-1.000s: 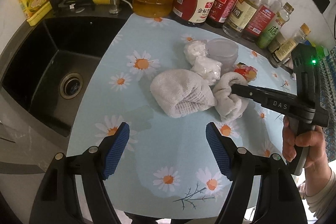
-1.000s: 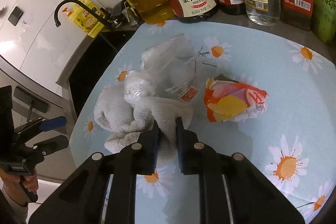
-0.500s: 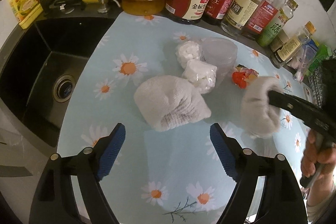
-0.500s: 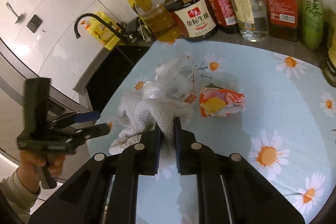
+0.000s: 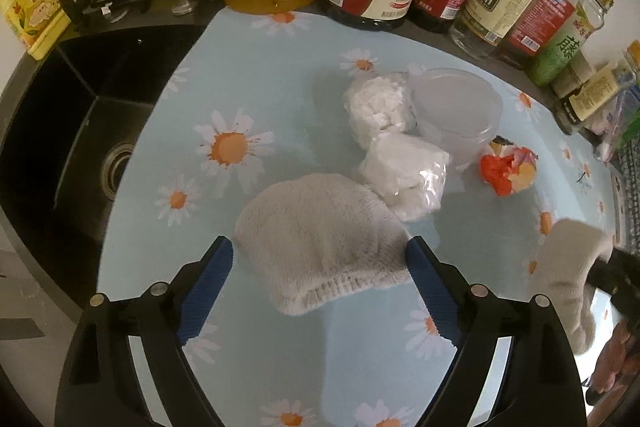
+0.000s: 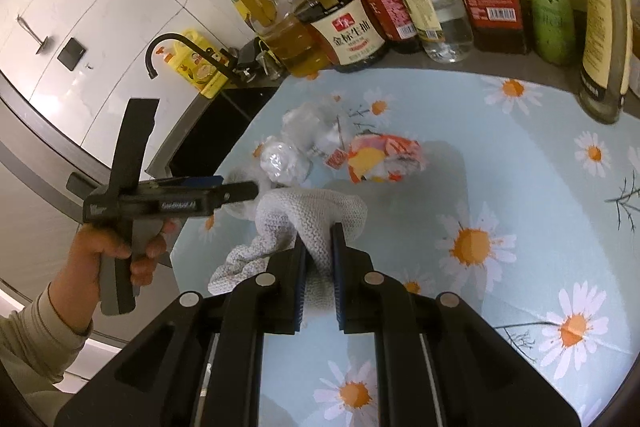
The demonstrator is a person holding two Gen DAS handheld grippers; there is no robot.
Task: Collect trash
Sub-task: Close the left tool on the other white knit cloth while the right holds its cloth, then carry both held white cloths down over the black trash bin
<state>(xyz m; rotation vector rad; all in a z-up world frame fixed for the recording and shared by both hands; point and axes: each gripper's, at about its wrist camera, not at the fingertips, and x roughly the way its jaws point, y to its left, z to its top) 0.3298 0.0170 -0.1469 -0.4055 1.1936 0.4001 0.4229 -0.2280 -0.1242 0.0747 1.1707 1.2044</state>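
Now we are clearing cloths off the table [image 5: 280, 75].
Right gripper [image 6: 318, 247] jaws are pinching a knitted rag [image 6: 316, 215]; left gripper [image 5: 320, 267] jaws, just opening wide, are straddling another white cloth [image 5: 316, 239].

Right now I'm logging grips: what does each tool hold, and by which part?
Right tool: white knitted cloth, pinched at a bunched fold. Left tool: open, nothing held.

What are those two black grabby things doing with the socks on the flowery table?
A person is picking up a mess with a claw in each hand. The right claw is shut on one off-white knitted sock, lifted off the daisy-print blue table mat. The left claw has just been opening wide and sits around the other off-white knitted sock, not squeezing it yet. Two white paper wads in clear wrap, a clear plastic cup and a crumpled orange wrapper wait on the mat.
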